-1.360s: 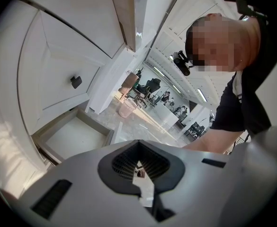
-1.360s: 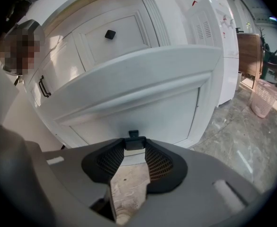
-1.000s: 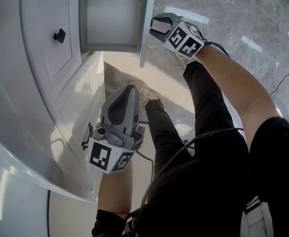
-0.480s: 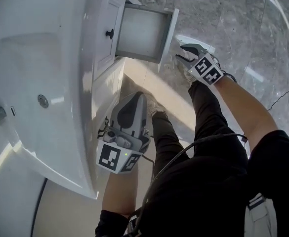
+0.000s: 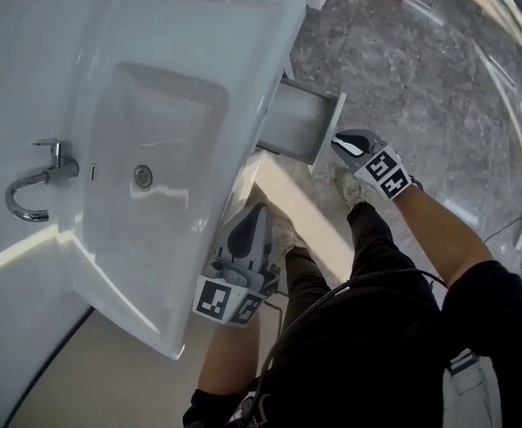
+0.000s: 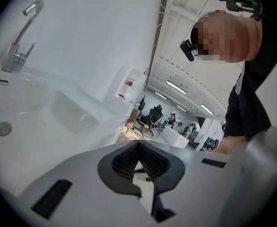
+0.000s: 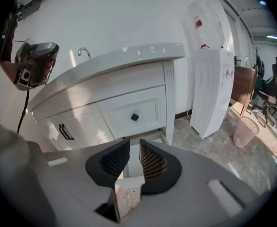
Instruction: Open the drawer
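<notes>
1. White ceramic fills the left of the head view: a basin [image 5: 167, 78] with a chrome tap [image 5: 33, 188] at its left side and a drain [image 5: 142, 176] in the bowl.
2. We see the drawer [image 5: 294, 128] pulled out to the right from under the basin's far right rim, over the grey marbled floor [image 5: 421, 78]; its grey inside faces up.
3. Our right tongs [image 5: 343, 139] hang just to the right of the drawer's front panel; we cannot tell whether they touch it. Their jaws have just been closing and now stand a narrow gap apart, gripping nothing. In the right gripper view, only the open drawer's pale edge shows through the gap.
4. Our left tongs [image 5: 253, 214] hover nearer to us, beside the basin's right rim and above black trousers [image 5: 310, 275]. Their jaws meet at the tips and hold nothing.
5. In the right gripper view, the vanity [image 7: 129, 86] shows a closed upper drawer [image 7: 145, 109] with a small black knob [image 7: 135, 117] just above the open one. A cabinet door [image 7: 81, 126] with a black handle [image 7: 65, 132] lies to its left.
6. Farther right, a tall white unit [image 7: 214, 89] stands on the floor, with a pink basket [image 7: 245, 131] beside it.
</notes>
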Tool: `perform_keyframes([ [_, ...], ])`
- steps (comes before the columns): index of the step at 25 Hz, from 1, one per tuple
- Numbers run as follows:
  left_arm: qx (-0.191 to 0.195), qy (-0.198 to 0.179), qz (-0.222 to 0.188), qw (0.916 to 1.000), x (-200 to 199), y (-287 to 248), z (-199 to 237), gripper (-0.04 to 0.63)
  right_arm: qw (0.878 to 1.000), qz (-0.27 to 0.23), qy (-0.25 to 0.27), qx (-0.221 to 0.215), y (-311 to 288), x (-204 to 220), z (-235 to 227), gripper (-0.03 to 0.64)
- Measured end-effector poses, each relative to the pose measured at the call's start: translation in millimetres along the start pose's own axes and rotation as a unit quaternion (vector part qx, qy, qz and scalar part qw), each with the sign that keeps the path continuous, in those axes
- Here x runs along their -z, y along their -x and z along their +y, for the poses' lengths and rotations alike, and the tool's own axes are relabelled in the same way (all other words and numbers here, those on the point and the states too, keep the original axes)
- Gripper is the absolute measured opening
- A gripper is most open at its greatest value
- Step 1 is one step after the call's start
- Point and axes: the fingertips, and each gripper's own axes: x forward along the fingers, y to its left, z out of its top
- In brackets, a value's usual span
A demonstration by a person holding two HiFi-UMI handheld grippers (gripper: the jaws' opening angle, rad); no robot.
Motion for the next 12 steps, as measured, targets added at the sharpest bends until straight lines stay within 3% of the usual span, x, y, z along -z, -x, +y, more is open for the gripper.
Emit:
perform_keyframes([
  [12, -0.054, -0.029, -0.084, 0.9946, -116.6, 88.9, -19.0, -0.009, 0.996, -0.057, 0.068, -0.029, 67.4, -179.2, 56.6, 0.017],
])
